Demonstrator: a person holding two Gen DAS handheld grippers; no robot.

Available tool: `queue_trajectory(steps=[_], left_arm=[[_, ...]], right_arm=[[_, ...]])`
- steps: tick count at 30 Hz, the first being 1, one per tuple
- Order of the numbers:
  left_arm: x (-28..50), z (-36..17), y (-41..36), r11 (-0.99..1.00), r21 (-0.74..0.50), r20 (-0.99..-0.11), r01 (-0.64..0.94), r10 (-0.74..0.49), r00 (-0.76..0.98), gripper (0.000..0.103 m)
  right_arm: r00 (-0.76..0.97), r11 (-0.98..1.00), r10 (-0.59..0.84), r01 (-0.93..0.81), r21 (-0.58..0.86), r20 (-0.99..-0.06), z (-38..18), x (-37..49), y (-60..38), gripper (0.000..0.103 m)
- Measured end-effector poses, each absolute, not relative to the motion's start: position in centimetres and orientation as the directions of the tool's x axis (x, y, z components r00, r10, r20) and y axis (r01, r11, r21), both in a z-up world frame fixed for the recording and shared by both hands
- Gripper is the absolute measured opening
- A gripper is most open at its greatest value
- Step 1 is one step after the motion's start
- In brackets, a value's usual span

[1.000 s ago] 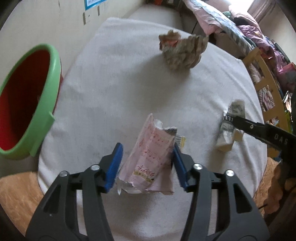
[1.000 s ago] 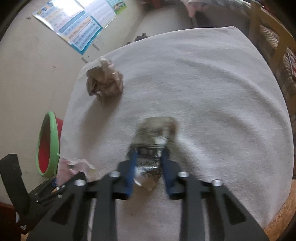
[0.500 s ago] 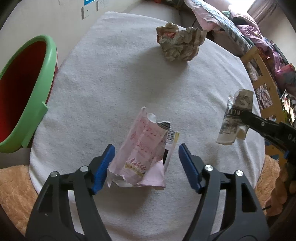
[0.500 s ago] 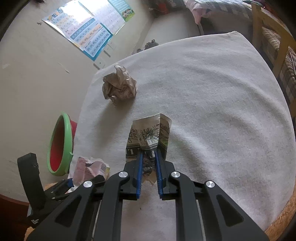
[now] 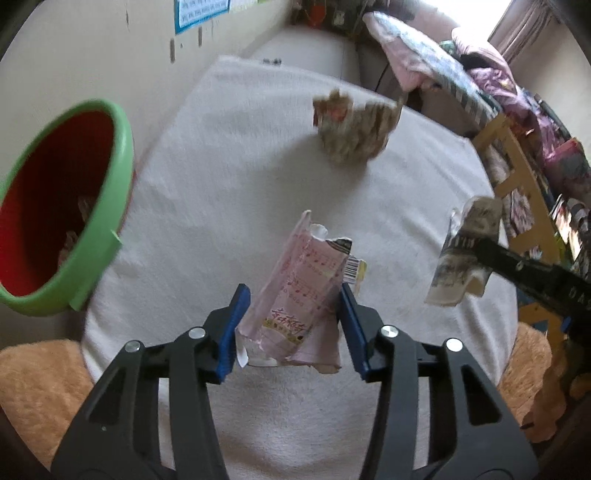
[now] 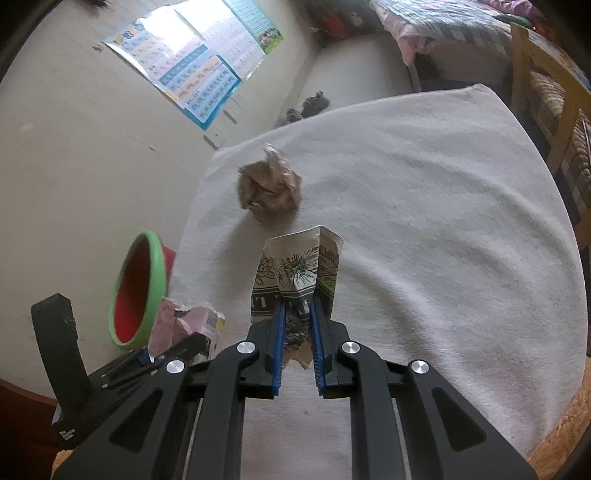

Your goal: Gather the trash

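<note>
Over the cloth [image 5: 258, 166], left gripper [image 5: 291, 317] is closing on the pink wrapper [image 5: 299, 291]; right gripper [image 6: 297, 343] pinches printed paper [image 6: 299, 269]. Next, probably: carry both to the bin [image 5: 107, 184].

Daylight only, soft and even; the source is a window [image 5: 491, 14] at far right of the left wrist view, blown out to white. White cloth [image 5: 258, 166] is evenly lit, no glare. Shadows faint and diffuse: a soft one under the crumpled paper ball [image 6: 269, 184] on its near side.

Left wrist view: motion blur across the whole scene, worst on the paper ball and the green-rimmed bin [image 5: 110, 206]; gripper fingers [image 5: 232, 321] stay sharp.

Right wrist view: mostly sharp; paper ball and bin slightly smeared.

Both views: strong fisheye bending, straight edges bowed, black vignette in the corners.
</note>
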State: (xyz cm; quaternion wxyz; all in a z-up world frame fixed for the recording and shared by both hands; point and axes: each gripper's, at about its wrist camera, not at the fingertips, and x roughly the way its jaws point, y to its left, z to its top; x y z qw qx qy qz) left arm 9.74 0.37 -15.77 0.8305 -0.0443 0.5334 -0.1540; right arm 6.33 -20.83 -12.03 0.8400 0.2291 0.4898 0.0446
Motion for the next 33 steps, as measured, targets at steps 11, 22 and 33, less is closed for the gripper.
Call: queue_trajectory(steps=[11,22,33], left_arm=[[9.8,-11.6,2.3,0.960,-0.220,-0.823,0.171,-0.277,0.496,0.047],[9.6,-11.2,3.0,0.961,-0.224,-0.818,0.159,-0.274,0.506,0.047],[9.4,-10.4,4.7,0.968,-0.219,-0.801,0.125,-0.252,0.544,0.047]], right_arm=[[0.545,0.895,0.337,0.069,0.441,-0.768,-9.3,6.5,-18.5,0.013],[0.536,0.896,0.346,0.055,0.440,-0.770,-9.2,6.4,-18.0,0.013],[0.543,0.901,0.355,0.019,0.434,-0.761,-8.2,6.7,-16.5,0.013]])
